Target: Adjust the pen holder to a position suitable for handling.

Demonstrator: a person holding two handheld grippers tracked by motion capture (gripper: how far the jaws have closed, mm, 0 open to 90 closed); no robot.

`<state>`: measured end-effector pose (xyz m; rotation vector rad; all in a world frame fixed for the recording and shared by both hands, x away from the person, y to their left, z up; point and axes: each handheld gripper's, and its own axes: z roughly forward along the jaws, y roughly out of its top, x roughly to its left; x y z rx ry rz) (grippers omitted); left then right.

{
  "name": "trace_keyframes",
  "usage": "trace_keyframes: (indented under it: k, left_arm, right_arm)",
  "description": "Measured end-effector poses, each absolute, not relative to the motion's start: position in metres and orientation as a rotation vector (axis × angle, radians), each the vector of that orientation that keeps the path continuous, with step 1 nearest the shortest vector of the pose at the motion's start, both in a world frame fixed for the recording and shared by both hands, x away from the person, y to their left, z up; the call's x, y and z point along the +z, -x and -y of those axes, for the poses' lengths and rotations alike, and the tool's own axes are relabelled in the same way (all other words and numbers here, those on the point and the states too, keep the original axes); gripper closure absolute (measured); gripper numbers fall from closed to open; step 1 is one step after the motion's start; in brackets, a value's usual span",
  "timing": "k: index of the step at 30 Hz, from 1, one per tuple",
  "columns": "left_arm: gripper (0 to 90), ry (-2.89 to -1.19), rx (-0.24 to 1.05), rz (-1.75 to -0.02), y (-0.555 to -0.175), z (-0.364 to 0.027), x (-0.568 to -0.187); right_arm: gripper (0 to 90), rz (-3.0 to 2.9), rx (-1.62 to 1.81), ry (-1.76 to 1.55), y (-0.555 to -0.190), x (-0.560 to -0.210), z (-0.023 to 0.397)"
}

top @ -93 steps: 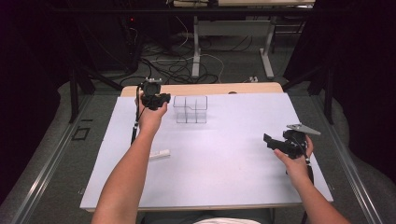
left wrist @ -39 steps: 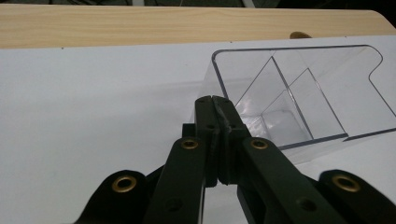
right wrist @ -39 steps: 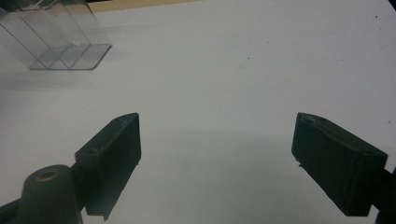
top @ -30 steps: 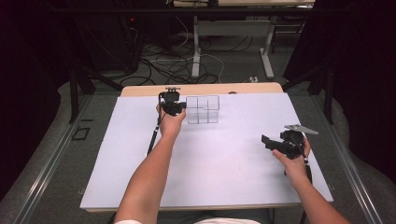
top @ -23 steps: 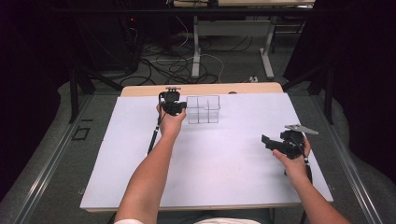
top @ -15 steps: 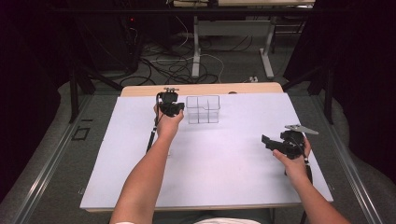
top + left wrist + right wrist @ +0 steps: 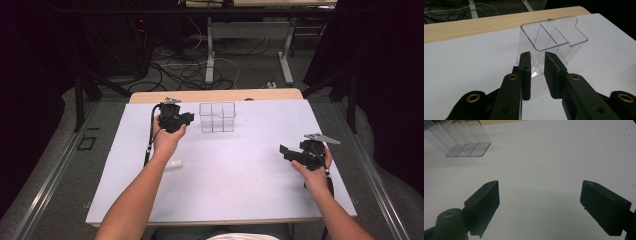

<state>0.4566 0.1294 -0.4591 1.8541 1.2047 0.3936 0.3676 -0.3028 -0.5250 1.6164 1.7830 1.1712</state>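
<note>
Left claw (image 7: 537,57) just eased slightly apart, empty, beside clear divided box (image 7: 554,41); right claw (image 7: 541,184) spread wide

In the high view, the small white cylindrical object (image 7: 173,164) lying on the white table (image 7: 240,185) is partly covered by the person's left forearm, and it is too small to identify. The partitions of the clear plastic divided box (image 7: 217,117) are faint there, so the compartment count is uncertain. In the right gripper view, the same box (image 7: 461,137) is cut off by the top and left edges. The bodies of both grippers run off the bottom edge of their own views.
</note>
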Motion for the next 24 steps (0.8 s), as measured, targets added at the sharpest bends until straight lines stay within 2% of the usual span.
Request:
trace_keyframes:
  k: [17,21,24]
  left_arm:
    - [55.6,-1.810,0.333,-1.213,-0.426,-0.159,-0.469]
    - [47.8,-1.807,0.304,-1.192,-0.422,-0.167,-0.471]
    - [44.4,-1.804,0.329,-1.197,-0.419,-0.172,-0.471]
  right_arm:
    - [15.1,-1.790,1.169,-1.607,-0.367,-0.525,0.303]
    - [15.1,-1.787,1.171,-1.620,-0.367,-0.525,0.301]
    - [15.1,-1.787,1.171,-1.622,-0.367,-0.526,0.301]
